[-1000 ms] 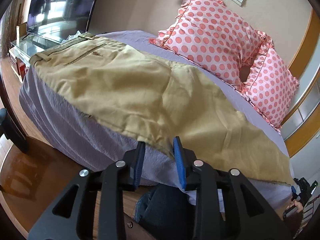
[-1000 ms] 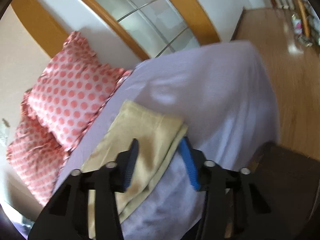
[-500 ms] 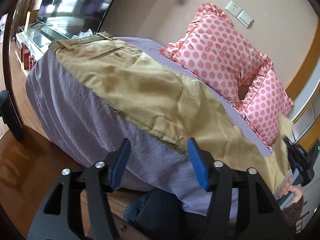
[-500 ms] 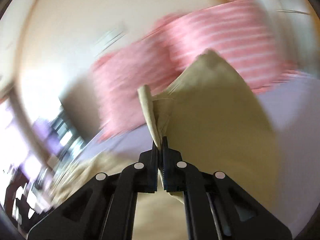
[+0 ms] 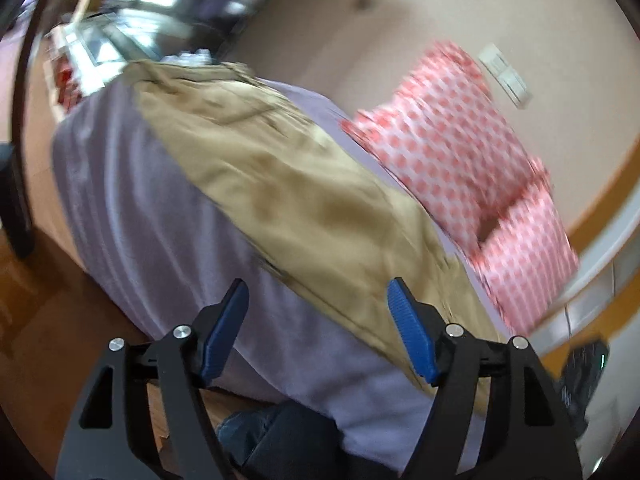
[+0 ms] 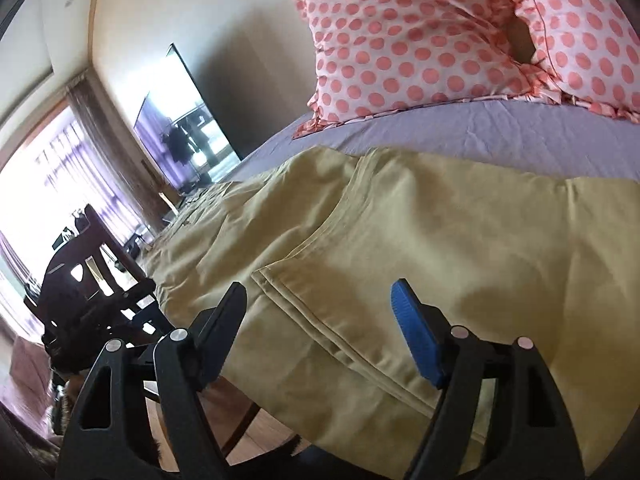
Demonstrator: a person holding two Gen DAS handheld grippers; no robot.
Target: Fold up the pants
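We are at a bed [image 5: 132, 216] under a lilac sheet, with two pink dotted pillows [image 6: 420, 40] against the wall behind it and a dark screen [image 6: 180, 120] farther off. On our left side, the left gripper [image 5: 318, 332] hangs over the sheet's near edge with its jaws spread wide and nothing between them; the tan pants [image 5: 280, 200] lie just beyond its tips, their long axis running from the waistband at far left toward the pillows at right. That view is blurred, so we cannot read finer detail. Moving right, the right gripper [image 6: 320, 332] is likewise parted and empty, hovering directly over the pants [image 6: 400, 248], where a folded-over leg end shows its doubled hem between the jaws. We judge the right gripper nearer the cloth, so the next pinch falls to it.
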